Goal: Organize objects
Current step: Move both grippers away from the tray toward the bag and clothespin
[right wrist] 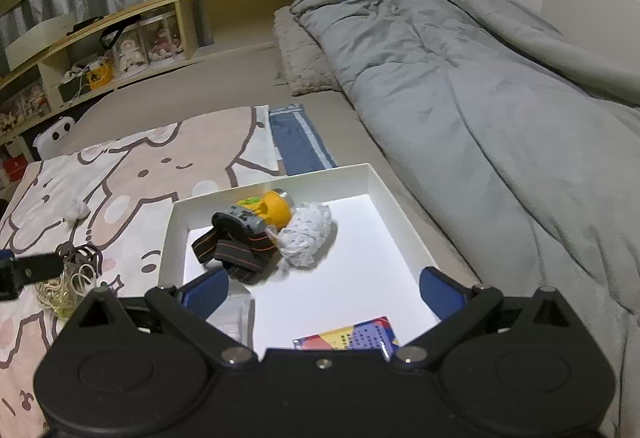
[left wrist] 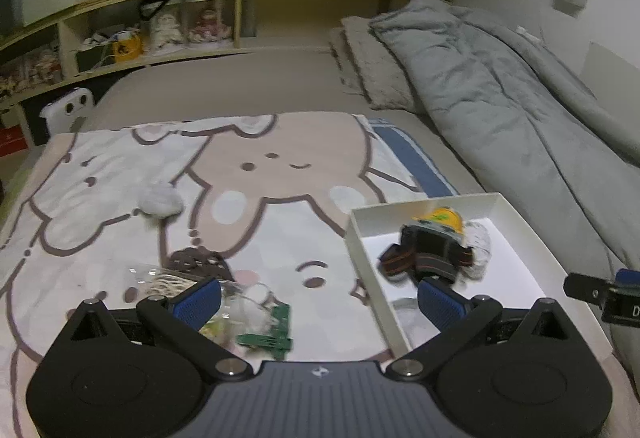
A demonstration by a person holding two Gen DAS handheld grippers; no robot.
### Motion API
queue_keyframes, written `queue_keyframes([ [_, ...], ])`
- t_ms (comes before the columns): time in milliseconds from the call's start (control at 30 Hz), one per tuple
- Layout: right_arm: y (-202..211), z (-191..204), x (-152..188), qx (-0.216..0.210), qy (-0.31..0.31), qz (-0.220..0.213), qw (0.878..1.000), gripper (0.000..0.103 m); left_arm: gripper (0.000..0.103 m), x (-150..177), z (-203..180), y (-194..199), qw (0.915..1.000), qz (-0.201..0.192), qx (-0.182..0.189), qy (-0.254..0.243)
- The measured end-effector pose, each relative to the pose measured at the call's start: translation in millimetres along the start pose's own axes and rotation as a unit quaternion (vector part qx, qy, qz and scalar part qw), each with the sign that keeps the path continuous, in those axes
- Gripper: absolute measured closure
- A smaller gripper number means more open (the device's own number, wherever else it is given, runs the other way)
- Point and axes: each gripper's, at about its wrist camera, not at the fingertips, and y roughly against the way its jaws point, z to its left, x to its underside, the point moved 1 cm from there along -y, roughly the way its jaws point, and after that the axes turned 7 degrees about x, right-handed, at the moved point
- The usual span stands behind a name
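A white open box (right wrist: pixel 376 182) lies on the bed beside a cartoon-print blanket (left wrist: pixel 256 158). In it are a black headlamp with straps (right wrist: pixel 236 246), a yellow can (right wrist: pixel 272 208), a crumpled grey cloth (right wrist: pixel 308 234) and a colourful card (right wrist: pixel 348 338). My right gripper (right wrist: pixel 324 290) is open and empty above the box's near end. My left gripper (left wrist: pixel 316 298) is open and empty, low over the blanket beside the box's left wall (left wrist: pixel 372 270). Just past it lie a clear bag of rubber bands (left wrist: pixel 168 282), a green circuit board (left wrist: pixel 272 334) and a dark hair tie (left wrist: pixel 196 262). A white paper ball (left wrist: pixel 158 200) lies farther off.
A rolled grey duvet (right wrist: pixel 480 78) runs along the right side, with a grey pillow (left wrist: pixel 372 66) at its far end. Wooden shelves (left wrist: pixel 160 26) with dolls and boxes line the back wall. A white game controller (left wrist: pixel 66 110) sits at the bed's far left edge.
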Motion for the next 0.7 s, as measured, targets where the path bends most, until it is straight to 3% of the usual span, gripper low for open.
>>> queue_keyframes([
  [700, -4.1, 72.3, -2.6, -0.111, 0.022, -0.018, 0.993, 0.0, 0.0, -1.3, 94.1, 49.5, 0.9946, -0.024, -0.088, 0.05],
])
